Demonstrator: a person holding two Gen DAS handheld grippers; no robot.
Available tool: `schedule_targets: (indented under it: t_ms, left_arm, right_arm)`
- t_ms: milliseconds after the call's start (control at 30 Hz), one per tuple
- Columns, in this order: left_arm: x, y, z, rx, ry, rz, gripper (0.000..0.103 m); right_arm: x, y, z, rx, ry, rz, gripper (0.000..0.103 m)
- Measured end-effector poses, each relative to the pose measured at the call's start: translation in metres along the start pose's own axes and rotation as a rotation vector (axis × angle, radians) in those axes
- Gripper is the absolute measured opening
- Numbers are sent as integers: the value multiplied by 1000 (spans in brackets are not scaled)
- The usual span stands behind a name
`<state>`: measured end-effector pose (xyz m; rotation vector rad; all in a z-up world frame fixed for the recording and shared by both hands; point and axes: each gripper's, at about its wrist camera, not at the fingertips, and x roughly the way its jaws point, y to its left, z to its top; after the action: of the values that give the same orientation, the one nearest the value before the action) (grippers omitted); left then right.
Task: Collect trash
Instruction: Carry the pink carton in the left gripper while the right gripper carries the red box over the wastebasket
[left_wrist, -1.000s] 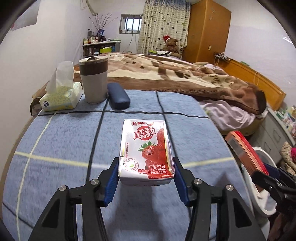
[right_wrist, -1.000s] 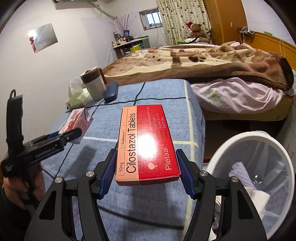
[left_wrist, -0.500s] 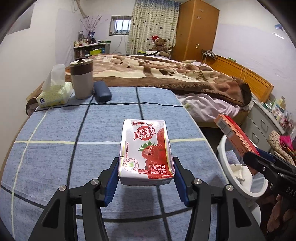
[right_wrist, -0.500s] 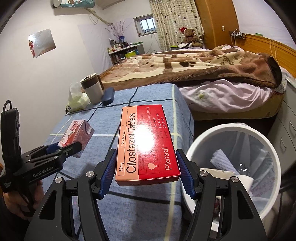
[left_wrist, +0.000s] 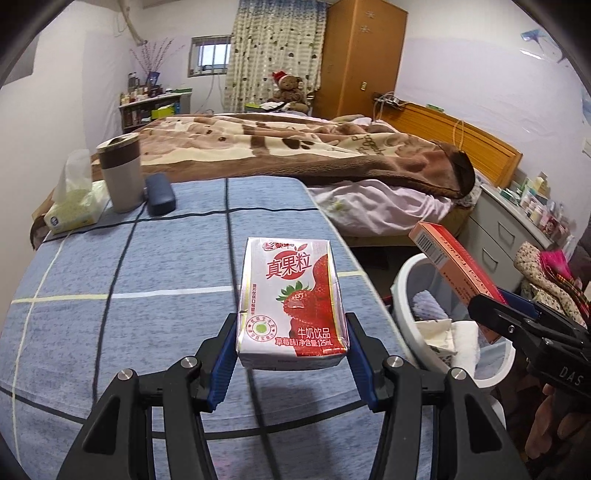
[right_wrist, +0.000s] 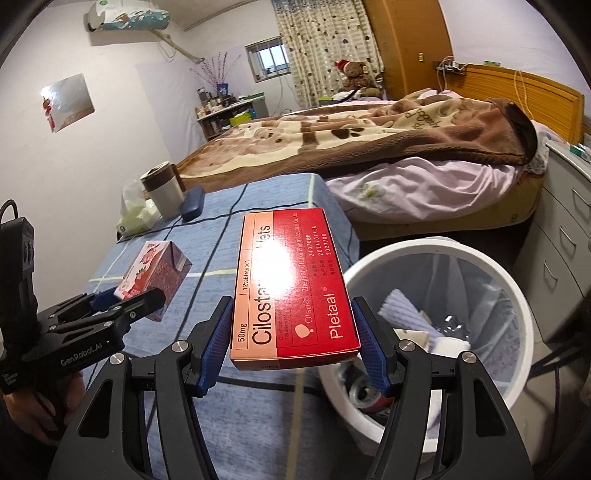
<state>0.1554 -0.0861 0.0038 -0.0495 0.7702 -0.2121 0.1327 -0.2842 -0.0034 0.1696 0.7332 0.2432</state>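
Both pieces are lifted but not yet binned — the left tool (left_wrist: 291, 345) clamps the milk carton (left_wrist: 291, 301) over the surface (left_wrist: 147, 280), the right tool (right_wrist: 293, 341) clamps the tablet box (right_wrist: 291, 284) beside the bin (right_wrist: 517, 295), which already holds scraps.

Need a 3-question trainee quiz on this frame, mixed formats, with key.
1. True or false: the left gripper is shut on the milk carton.
2. The right gripper holds: A) tissue pack B) red tablet box C) glasses case.
3. Fill in: the white bin stands beside the table and already holds ____.

Key: 1 true; 2 B; 3 trash.
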Motion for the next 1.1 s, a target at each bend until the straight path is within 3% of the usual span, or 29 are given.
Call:
schedule_targets:
  t_ms: [600,1100]
  left_arm:
    - [19,-75,6,109,24,-112,55]
    - [30,-113,3,158,47,-181,55]
  right_arm:
    - [-21,-50,-8,104,-34,-97,64]
    - [-32,-82,-18,173,-42,-148,64]
